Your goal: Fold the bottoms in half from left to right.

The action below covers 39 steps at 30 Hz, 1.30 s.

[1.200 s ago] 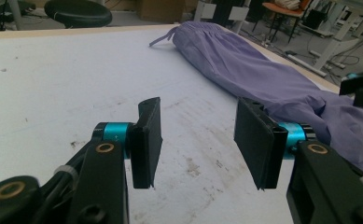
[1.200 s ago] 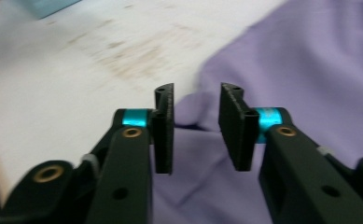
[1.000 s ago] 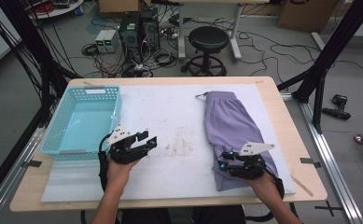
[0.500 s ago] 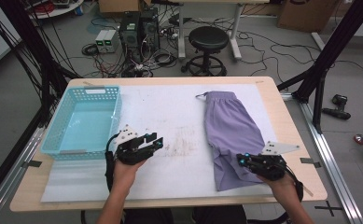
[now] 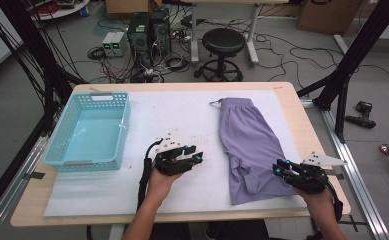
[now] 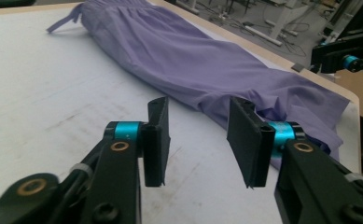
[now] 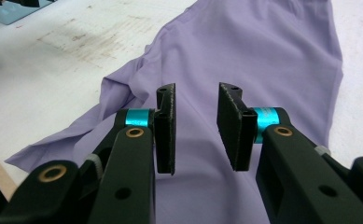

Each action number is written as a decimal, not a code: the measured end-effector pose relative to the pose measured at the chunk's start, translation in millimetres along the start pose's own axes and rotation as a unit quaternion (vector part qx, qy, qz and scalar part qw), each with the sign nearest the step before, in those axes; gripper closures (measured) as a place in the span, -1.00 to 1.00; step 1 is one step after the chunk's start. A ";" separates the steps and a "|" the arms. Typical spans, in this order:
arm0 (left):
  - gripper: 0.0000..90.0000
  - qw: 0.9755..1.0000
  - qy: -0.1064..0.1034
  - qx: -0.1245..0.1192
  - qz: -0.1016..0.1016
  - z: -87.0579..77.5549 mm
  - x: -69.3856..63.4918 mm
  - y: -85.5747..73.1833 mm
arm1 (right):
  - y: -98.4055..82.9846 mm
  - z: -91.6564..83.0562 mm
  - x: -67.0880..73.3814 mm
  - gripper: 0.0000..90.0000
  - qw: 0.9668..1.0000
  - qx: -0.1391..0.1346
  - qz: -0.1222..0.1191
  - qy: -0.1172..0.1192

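I count one soft purple pair of cloth shorts (image 5: 248,145) and one light blue plastic basket (image 5: 93,131) on one white-topped wooden table (image 5: 182,110). I see two black grippers, the left gripper (image 5: 198,154) and the right gripper (image 5: 278,168).

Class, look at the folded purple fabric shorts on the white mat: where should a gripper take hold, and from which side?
Probably the purple fabric shorts at the loose, rumpled hem corner nearest the person, coming from that near edge; there, cloth lifts off the mat.

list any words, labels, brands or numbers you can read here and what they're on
None can be read.
The purple shorts, the blue basket and both grippers, left and right, bear no print.
The cardboard box and grey units on the floor are too small and blurred to tell.
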<state>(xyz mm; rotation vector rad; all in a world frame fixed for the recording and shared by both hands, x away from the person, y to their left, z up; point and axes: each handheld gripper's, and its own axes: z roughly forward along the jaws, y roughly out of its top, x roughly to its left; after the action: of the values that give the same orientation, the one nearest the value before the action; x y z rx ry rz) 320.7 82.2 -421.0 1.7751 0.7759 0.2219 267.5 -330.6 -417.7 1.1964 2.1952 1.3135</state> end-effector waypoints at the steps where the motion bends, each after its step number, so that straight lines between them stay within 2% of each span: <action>1: 0.25 1.000 -0.005 0.005 0.001 4.8 -1.6 1.2 | -0.5 -0.4 -1.0 0.52 1.000 -0.002 0.001 -0.002; 5: 0.13 1.000 -0.020 0.023 0.007 23.9 -9.9 4.1 | -3.0 -5.5 -6.4 0.50 1.000 -0.009 0.012 -0.014; 9: 0.10 0.997 -0.047 0.046 0.027 48.1 -23.8 7.6 | -6.4 -12.6 -12.0 0.48 0.999 -0.021 0.026 -0.027; 11: 0.12 0.996 -0.053 0.059 0.038 62.2 -31.5 8.5 | -8.1 -14.7 -14.3 0.47 0.999 -0.023 0.031 -0.032; 16: 0.31 0.994 -0.059 0.075 0.058 85.7 -43.3 9.2 | -10.1 -18.7 -14.8 0.43 0.998 -0.026 0.037 -0.035; 18: 0.36 0.993 -0.062 0.077 0.059 94.3 -47.1 8.2 | -10.9 -19.7 -15.1 0.42 0.998 -0.028 0.037 -0.036; 19: 0.39 0.993 -0.059 0.082 0.066 98.0 -48.1 7.3 | -11.5 -20.0 -15.1 0.42 0.998 -0.028 0.037 -0.035; 23: 0.43 0.991 -0.045 0.106 0.071 110.6 -49.9 0.8 | -13.0 -21.5 -15.1 0.42 0.998 -0.026 0.038 -0.035; 24: 0.47 0.991 -0.040 0.109 0.070 112.6 -50.2 -0.2 | -13.3 -21.9 -15.0 0.42 0.998 -0.025 0.039 -0.035; 26: 0.65 0.989 -0.028 0.119 0.079 115.5 -50.7 -1.7 | -14.0 -22.2 -15.6 0.41 0.998 -0.026 0.040 -0.036; 28: 0.93 0.988 -0.020 0.127 0.083 115.8 -50.9 -2.7 | -14.5 -22.6 -16.0 0.40 0.998 -0.026 0.043 -0.037; 29: 0.97 0.988 -0.017 0.129 0.079 115.5 -50.3 -2.5 | -14.7 -22.7 -16.2 0.39 0.998 -0.026 0.044 -0.037; 30: 0.99 0.988 -0.019 0.130 0.077 114.4 -49.5 -2.0 | -14.9 -22.8 -16.4 0.39 0.998 -0.026 0.043 -0.037; 36: 0.99 0.992 -0.025 0.108 0.061 100.3 -43.4 3.2 | -14.9 -22.6 -16.0 0.39 0.998 -0.026 0.044 -0.037; 39: 0.99 0.994 -0.019 0.099 0.051 90.6 -36.2 4.5 | -14.8 -22.6 -15.6 0.39 0.998 -0.027 0.043 -0.036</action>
<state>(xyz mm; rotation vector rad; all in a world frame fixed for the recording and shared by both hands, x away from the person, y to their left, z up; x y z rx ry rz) 341.1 -11.2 -440.6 2.0039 0.6999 0.1817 255.3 -359.2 -420.4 1.3106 2.0661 1.3313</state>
